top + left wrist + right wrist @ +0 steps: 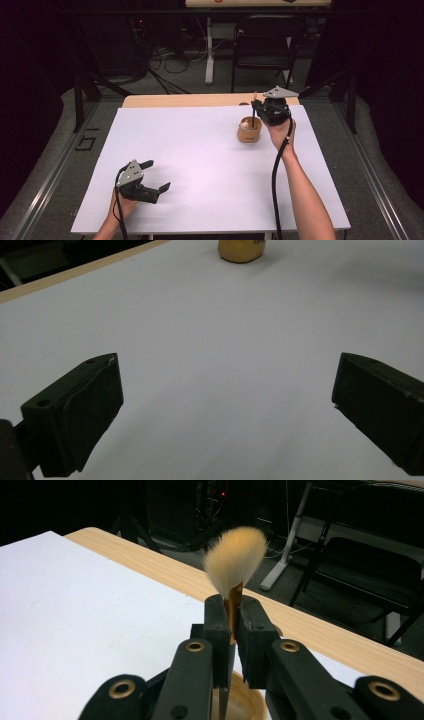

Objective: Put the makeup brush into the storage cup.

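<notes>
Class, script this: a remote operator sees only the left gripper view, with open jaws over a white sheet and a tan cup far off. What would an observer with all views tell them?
Operator: What's happening at that tan cup?
Observer: The right gripper is just above it, jaws shut on a brush.
Operator: Which way up is the brush?
Observer: Its pale bristles stand up past the jaws, and the handle runs down towards the cup's mouth.
Operator: Where is my gripper relative to all that?
Observer: The high view shows the left gripper at the near left of the white sheet, well apart from the cup.
</notes>
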The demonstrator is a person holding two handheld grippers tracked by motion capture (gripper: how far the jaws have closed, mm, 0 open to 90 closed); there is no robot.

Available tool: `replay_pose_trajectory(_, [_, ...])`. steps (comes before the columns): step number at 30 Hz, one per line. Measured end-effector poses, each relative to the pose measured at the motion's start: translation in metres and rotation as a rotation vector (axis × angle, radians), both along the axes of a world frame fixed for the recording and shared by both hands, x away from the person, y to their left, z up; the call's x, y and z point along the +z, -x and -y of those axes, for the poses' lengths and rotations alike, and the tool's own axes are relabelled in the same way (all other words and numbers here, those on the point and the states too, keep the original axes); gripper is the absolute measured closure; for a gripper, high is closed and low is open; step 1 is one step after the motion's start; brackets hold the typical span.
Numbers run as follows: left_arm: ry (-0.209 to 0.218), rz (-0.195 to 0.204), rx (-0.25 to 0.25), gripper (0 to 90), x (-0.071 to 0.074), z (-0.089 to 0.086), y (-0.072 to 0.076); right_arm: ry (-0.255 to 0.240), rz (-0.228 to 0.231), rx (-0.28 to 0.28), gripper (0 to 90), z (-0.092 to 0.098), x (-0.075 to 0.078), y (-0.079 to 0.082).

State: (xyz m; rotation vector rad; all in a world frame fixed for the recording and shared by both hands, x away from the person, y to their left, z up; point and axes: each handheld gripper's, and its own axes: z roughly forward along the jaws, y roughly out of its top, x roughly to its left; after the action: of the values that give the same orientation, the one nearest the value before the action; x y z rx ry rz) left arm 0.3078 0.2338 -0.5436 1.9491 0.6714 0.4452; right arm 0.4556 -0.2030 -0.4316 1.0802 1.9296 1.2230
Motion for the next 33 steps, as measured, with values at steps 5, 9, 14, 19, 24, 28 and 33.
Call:
replay_pose_trajectory(5, [0.001, 0.001, 0.003, 0.2, 0.0, 0.0, 0.0, -0.003, -0.003, -0.003, 84.2, 0.0, -0.001, -0.001])
replay_pose_trajectory(9, [-0.001, 0.003, 0.006, 0.1, 0.0, 0.0, 0.001, -0.032, -0.03, 0.005, 45.3, 0.002, -0.002, 0.0])
replay_pose_trajectory(14, [0.002, 0.003, 0.007, 0.1, 0.001, -0.001, 0.001, -0.044, -0.042, 0.013, 15.7, 0.006, -0.004, 0.006])
replay_pose_trajectory(19, [0.009, 0.01, 0.002, 0.1, 0.0, 0.0, 0.0, -0.043, -0.046, 0.041, 6.7, 0.011, -0.006, 0.015])
replay_pose_trajectory(24, [0.007, 0.01, 0.002, 0.1, 0.001, 0.0, 0.001, -0.041, -0.039, 0.089, 2.0, 0.016, -0.008, 0.027])
replay_pose_trajectory(28, [-0.003, 0.023, 0.016, 0.1, 0.003, 0.001, 0.002, -0.051, -0.014, 0.117, 0.0, 0.018, -0.01, 0.04])
replay_pose_trajectory(33, [0.01, 0.024, 0.007, 0.0, 0.003, 0.001, 0.002, -0.056, 0.015, 0.141, 0.0, 0.018, -0.013, 0.057])
